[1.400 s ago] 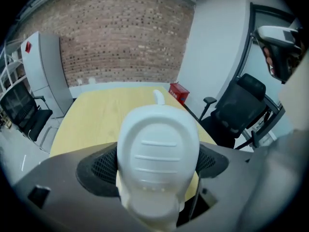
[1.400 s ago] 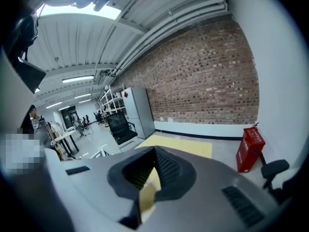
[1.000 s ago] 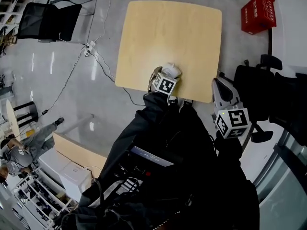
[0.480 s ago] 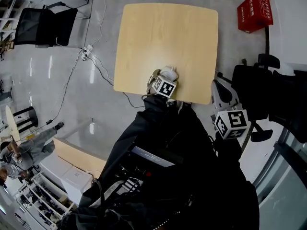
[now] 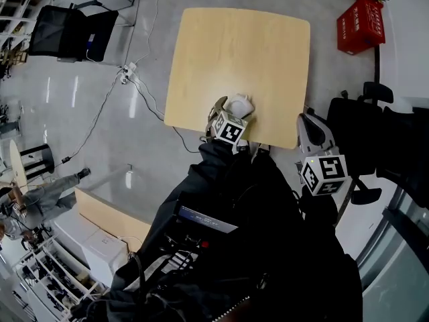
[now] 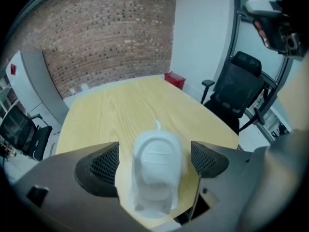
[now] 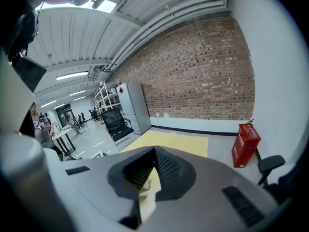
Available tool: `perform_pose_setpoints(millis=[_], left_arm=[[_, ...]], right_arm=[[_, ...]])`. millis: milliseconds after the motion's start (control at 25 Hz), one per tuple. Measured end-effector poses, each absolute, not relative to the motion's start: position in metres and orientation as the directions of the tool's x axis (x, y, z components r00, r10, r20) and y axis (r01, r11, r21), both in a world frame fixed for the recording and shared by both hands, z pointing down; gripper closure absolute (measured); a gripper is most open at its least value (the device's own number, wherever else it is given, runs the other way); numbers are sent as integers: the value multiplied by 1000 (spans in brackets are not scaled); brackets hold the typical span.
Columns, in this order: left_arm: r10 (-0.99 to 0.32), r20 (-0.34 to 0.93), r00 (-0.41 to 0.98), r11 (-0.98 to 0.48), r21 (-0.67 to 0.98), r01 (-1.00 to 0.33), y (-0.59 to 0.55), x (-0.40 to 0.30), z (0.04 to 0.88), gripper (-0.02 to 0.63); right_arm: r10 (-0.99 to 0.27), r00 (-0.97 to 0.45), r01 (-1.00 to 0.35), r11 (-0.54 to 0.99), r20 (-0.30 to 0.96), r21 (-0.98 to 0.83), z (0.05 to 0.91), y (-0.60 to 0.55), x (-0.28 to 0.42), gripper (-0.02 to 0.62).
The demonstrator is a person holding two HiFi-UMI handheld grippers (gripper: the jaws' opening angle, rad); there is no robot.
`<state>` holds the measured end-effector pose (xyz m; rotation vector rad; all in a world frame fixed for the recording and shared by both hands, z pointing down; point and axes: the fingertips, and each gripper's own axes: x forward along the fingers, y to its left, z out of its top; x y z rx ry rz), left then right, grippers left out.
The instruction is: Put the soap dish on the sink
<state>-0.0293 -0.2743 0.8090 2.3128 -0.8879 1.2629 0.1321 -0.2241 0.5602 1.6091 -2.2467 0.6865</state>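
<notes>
Left gripper (image 6: 154, 159): fingers held wide, closed on the white soap dish (image 6: 155, 170), which fills the gap between the pads. Dish is blurred in this view. In the head view the dish (image 5: 240, 103) is over the near edge of the wooden bench (image 5: 234, 45).

Right gripper (image 7: 147, 178): fingers together, nothing between them. It is off the bench's right near corner (image 5: 310, 121).
</notes>
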Motion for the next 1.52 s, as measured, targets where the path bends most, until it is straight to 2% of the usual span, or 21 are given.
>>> perform_pose_setpoints(millis=[200, 240, 320, 360, 480, 640, 760, 880, 1080, 1520], left_arm=[[-497, 710, 499, -703, 7, -711, -286, -33, 723, 138], [-531, 670, 518, -694, 7, -720, -289, -34, 702, 160], [-596, 589, 546, -668, 14, -744, -295, -37, 660, 313], [-623, 553, 553, -657, 14, -753, -296, -38, 640, 342], [-688, 465, 558, -633, -7, -774, -301, -43, 588, 379], [-761, 346, 548, -586, -6, -810, -308, -53, 528, 473], [-794, 260, 550, -567, 9, -823, -310, -57, 488, 505], [-815, 176, 552, -559, 10, -829, -310, -59, 451, 601], [-825, 95, 557, -558, 11, -830, -310, -61, 411, 601], [-830, 22, 557, -557, 0, -830, -318, -50, 372, 601]], right_arm=[[-821, -355, -934, 292, 446, -205, 545, -229, 122, 591], [-827, -359, -933, 298, 433, -204, 541, -231, 120, 591], [-839, -365, -930, 310, 404, -198, 528, -234, 115, 591], [-844, -369, -929, 316, 389, -194, 521, -235, 113, 591], [-861, -382, -923, 340, 335, -178, 496, -240, 106, 591], [-880, -400, -916, 373, 256, -147, 460, -250, 97, 591], [-887, -414, -910, 397, 204, -120, 433, -254, 91, 591], [-893, -421, -907, 409, 158, -100, 410, -258, 88, 591], [-900, -422, -906, 415, 109, -78, 390, -262, 85, 591], [-915, -403, -913, 402, 9, -69, 352, -276, 93, 591]])
